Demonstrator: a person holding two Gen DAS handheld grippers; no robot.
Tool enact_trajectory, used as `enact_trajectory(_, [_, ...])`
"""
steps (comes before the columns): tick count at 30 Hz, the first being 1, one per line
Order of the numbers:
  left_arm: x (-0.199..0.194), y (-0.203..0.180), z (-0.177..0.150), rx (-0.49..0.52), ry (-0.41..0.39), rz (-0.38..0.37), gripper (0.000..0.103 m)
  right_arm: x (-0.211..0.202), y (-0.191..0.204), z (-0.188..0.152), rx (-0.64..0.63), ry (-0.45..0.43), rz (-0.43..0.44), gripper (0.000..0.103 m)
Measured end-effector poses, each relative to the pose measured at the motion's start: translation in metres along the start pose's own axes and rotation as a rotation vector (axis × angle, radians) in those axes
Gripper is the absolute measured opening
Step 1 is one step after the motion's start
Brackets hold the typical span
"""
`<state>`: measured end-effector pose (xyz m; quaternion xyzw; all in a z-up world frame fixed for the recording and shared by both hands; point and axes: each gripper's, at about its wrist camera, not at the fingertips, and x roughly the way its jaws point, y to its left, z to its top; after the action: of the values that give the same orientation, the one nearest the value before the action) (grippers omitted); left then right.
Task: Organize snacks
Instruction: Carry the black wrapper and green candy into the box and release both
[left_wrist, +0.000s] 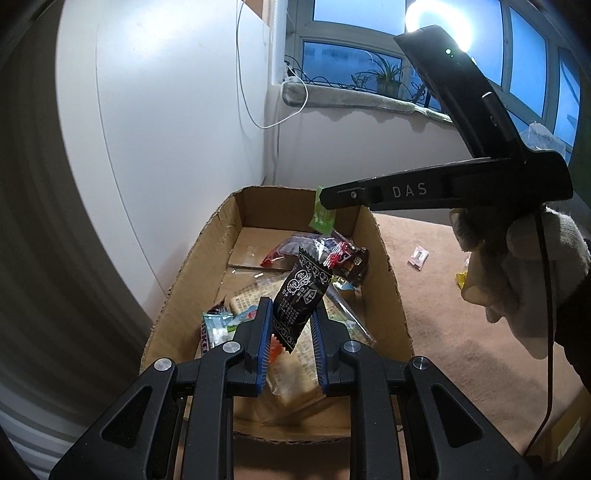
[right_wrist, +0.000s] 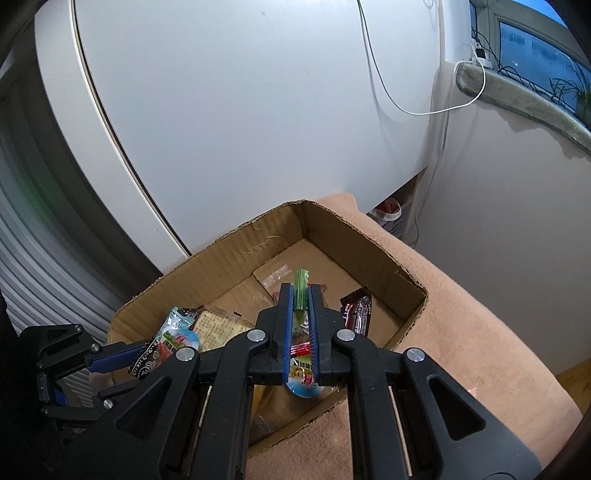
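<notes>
A large white cabinet (right_wrist: 236, 122) with a thin dark seam filled the left side of the room. Beyond it, a window (left_wrist: 351, 59) showed deep blue dusk, and a bright round lamp (left_wrist: 436, 26) glared near the top right. Potted plants (left_wrist: 386, 75) stood on the grey stone sill (left_wrist: 351, 98). A white cable (left_wrist: 255, 92) hung in a loop down the pale wall (right_wrist: 509, 192). A peach-coloured blanket (right_wrist: 480, 332) covered the near surface.
</notes>
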<state>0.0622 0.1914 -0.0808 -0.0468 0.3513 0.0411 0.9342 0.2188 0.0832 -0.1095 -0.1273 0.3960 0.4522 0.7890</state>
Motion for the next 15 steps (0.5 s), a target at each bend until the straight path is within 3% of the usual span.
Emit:
enact_trajectory(3, [0.001,-0.001,0.001,0.002,0.006,0.003,0.019,0.000,-0.003,0.000,0.006,0.001,0.003,0.028])
enact_trajectory(5, [0.001,-0.002,0.001,0.004,0.008,0.009,0.020,-0.003,-0.004,0.000,0.009,-0.015,-0.004,0.054])
enact_trajectory(8, [0.000,-0.003,0.001,0.000,0.005,0.013,0.034,-0.009,-0.006,0.000,0.016,-0.029,-0.004,0.055])
enact_trajectory(10, [-0.002,-0.004,0.001,0.000,0.000,0.014,0.035,-0.013,-0.006,-0.001,0.014,-0.031,-0.008,0.056])
enact_trajectory(13, [-0.003,-0.005,0.002,-0.001,-0.003,0.022,0.036,-0.022,-0.007,-0.003,0.008,-0.047,-0.030,0.072])
enact_trajectory(15, [-0.005,-0.005,0.002,-0.005,-0.006,0.023,0.037,-0.029,-0.011,-0.005,0.015,-0.060,-0.036,0.072])
